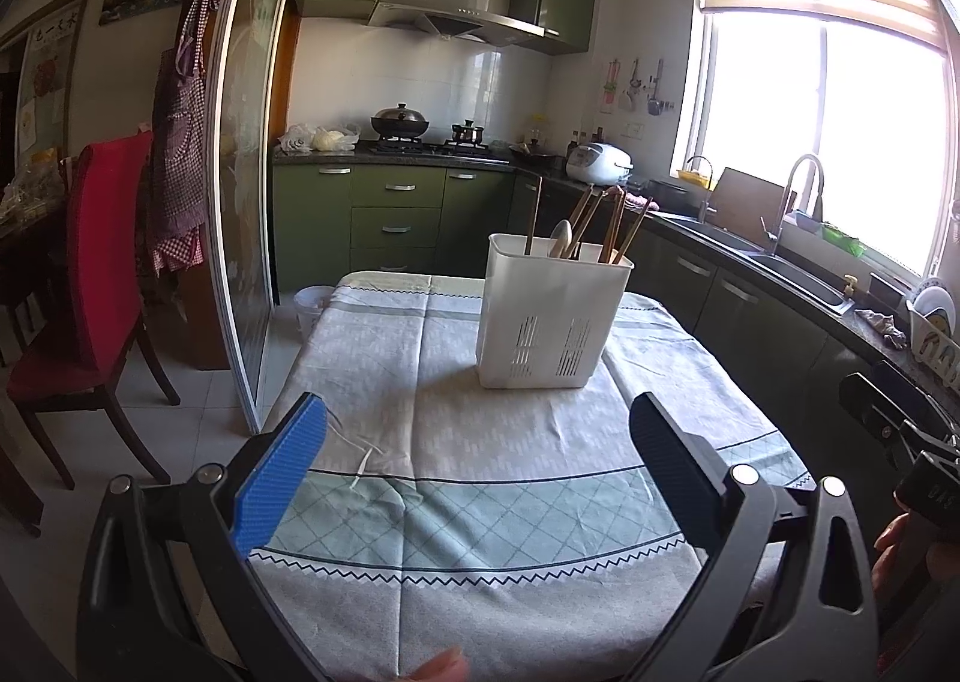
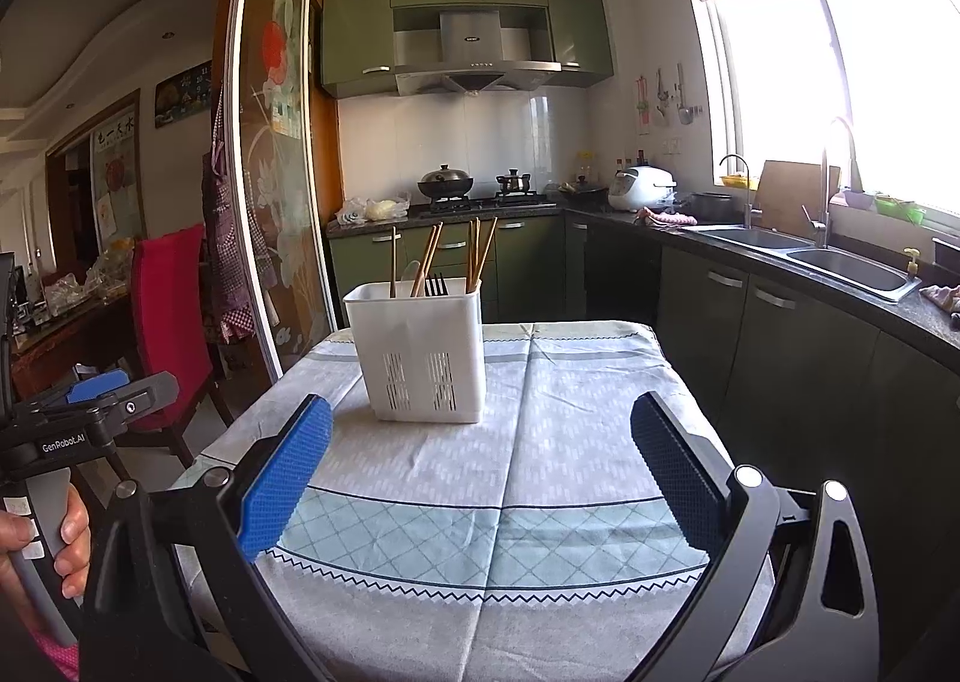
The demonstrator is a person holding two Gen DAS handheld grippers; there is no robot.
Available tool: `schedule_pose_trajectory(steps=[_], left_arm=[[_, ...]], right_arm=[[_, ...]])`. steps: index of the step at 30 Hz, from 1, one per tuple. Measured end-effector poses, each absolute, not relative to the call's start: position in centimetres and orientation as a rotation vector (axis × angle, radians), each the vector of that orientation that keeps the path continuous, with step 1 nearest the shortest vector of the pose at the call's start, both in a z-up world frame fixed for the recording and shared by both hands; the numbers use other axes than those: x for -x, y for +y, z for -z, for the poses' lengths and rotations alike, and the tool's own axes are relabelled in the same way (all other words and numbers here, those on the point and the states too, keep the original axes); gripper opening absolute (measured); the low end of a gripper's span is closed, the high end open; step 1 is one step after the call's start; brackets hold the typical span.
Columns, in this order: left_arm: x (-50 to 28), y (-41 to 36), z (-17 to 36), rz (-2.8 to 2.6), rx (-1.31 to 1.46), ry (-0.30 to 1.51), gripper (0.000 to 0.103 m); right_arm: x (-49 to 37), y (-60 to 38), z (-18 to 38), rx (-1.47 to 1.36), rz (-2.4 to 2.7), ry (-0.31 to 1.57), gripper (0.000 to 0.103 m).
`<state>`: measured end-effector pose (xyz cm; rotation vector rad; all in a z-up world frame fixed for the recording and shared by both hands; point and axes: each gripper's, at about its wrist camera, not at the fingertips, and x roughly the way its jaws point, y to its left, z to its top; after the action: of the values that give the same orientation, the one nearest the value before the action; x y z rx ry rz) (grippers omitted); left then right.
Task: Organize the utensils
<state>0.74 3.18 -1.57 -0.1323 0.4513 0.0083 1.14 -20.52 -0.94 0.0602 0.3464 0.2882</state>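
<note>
A white slotted utensil holder (image 1: 549, 322) stands on the table's patterned cloth (image 1: 420, 382), past the middle. Several wooden chopsticks (image 1: 606, 220) and a spoon (image 1: 561, 238) stick up from it. In the right wrist view the holder (image 2: 420, 352) also shows dark fork tines (image 2: 437, 284) among the chopsticks (image 2: 480, 253). My left gripper (image 1: 480, 424) is open and empty, above the near half of the table. My right gripper (image 2: 480, 430) is open and empty, also short of the holder. The left gripper also shows at the left edge of the right wrist view (image 2: 96, 394).
A red-covered chair (image 1: 102, 262) stands left of the table beside a glass sliding door (image 1: 240, 172). A dark counter with a sink (image 2: 840, 262) runs along the right. A stove with pots (image 2: 474, 190) is at the back.
</note>
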Motion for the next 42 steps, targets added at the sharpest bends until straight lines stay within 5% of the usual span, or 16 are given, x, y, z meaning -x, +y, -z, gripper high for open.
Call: schedule_pose_trajectory(steps=[42], left_arm=[[-0.51, 2.78, 1.20, 0.018, 0.104, 0.450, 0.096]], right_arm=[[-1.47, -20.36, 1.40, -0.059, -0.297, 0.360, 0.098]])
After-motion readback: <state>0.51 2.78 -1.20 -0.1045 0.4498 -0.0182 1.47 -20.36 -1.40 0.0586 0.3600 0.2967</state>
